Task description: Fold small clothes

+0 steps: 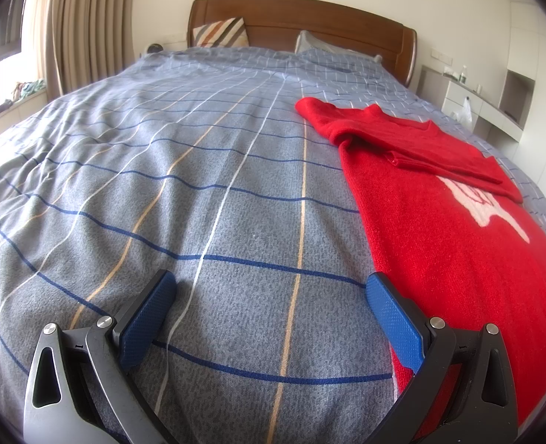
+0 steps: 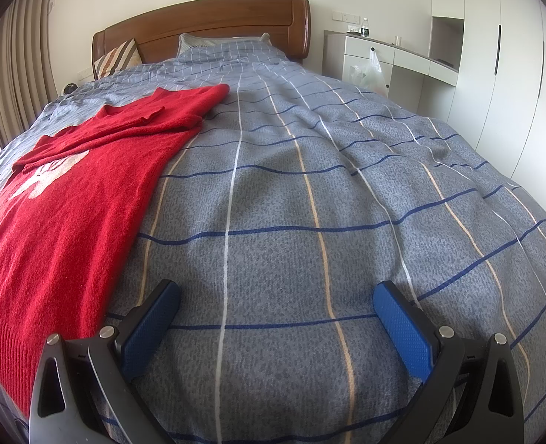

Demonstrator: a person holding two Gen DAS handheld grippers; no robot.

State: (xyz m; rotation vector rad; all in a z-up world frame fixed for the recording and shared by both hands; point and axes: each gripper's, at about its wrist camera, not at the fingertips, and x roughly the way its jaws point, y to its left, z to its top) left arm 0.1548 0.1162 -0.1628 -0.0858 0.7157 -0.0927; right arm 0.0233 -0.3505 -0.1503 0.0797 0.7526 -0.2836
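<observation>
A red knit sweater with a white motif lies flat on the blue-grey checked bedspread, both sleeves folded across its chest. In the left wrist view it fills the right side, and my left gripper stands open just left of its hem, the right finger at the sweater's edge. In the right wrist view the sweater lies at the left. My right gripper is open over bare bedspread, just right of the hem. Nothing is between either pair of blue pads.
A wooden headboard with a striped cushion and a pillow stands at the far end. Curtains hang on the left. A white desk with a plastic bag and wardrobes line the right.
</observation>
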